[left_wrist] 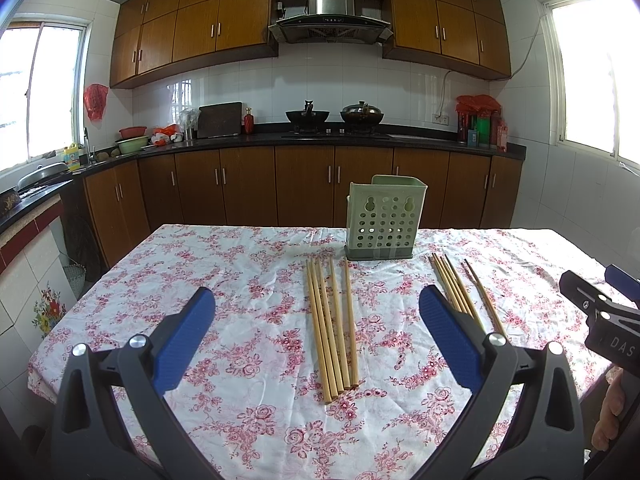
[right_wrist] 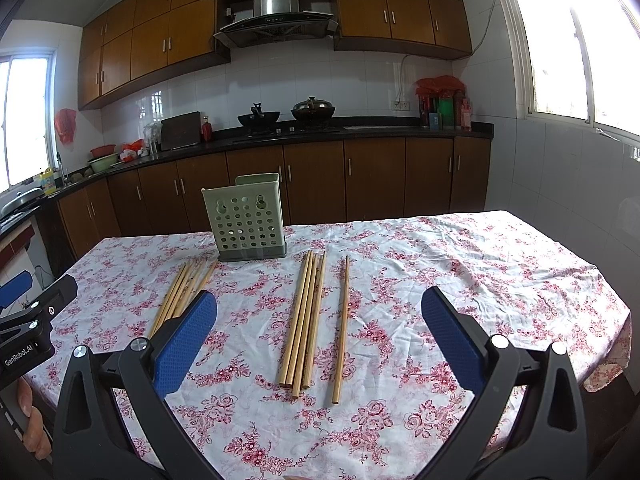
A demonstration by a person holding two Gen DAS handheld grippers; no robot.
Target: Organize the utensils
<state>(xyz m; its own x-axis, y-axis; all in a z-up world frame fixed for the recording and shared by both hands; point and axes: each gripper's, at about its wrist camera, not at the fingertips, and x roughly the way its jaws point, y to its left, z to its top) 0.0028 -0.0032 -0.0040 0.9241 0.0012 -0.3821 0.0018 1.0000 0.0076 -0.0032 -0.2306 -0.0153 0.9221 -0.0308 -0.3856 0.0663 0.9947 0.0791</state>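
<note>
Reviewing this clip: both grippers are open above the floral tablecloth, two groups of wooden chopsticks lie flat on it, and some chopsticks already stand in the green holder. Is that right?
Not quite. No chopsticks stand in the green holder; nothing shows above its rim in the right wrist view. The rest holds: the left gripper and right gripper are open, and both groups of chopsticks lie flat on the floral tablecloth.
</note>
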